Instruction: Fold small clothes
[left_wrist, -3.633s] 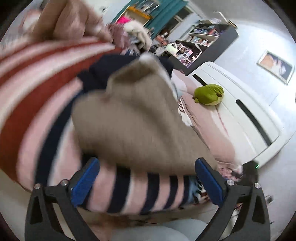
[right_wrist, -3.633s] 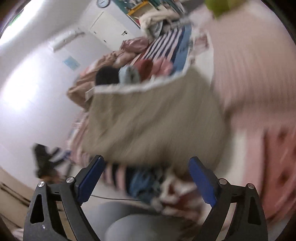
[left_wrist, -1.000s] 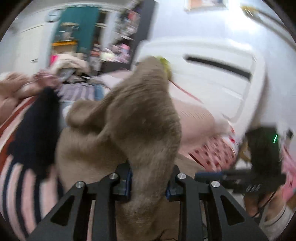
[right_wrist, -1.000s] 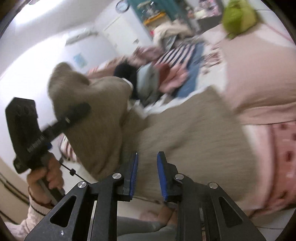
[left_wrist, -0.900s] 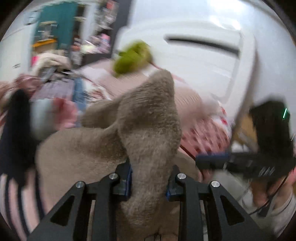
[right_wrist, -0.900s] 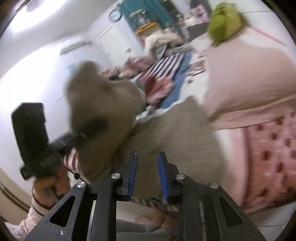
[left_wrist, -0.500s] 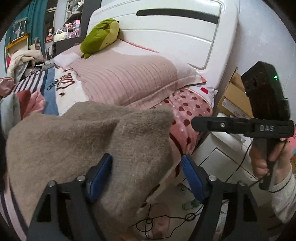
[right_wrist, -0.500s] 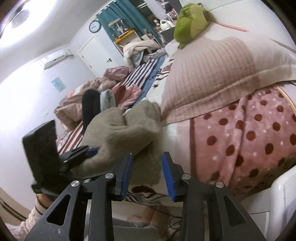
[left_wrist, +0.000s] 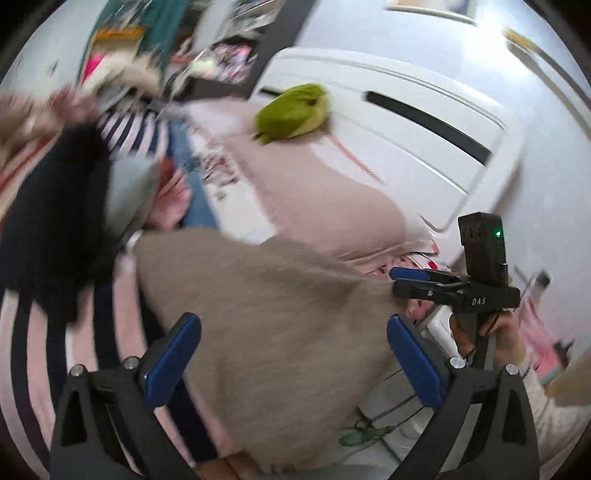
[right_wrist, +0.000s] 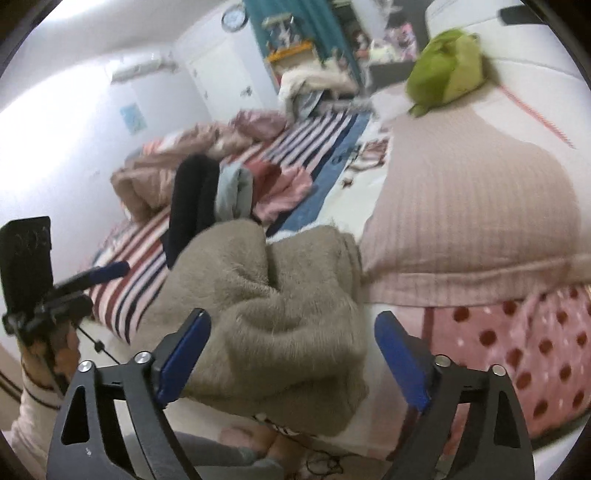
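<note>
Left wrist: the left gripper has just been opening, its fingers wide; the tan sweater lies between them on the bed, unpressed.

Right wrist: the right gripper has also just opened wide over the bunched sweater, beside the pillow.

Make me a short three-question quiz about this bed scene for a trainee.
1. True or false: the right gripper is clamped on the beige garment.
2. The green plush toy lies on: A) pink pillow, B) floor, C) striped blanket.
3. Which dark item stands beside the beige garment on the bed?

Key: 1. False; its fingers are open. 2. A. 3. The black garment.
</note>
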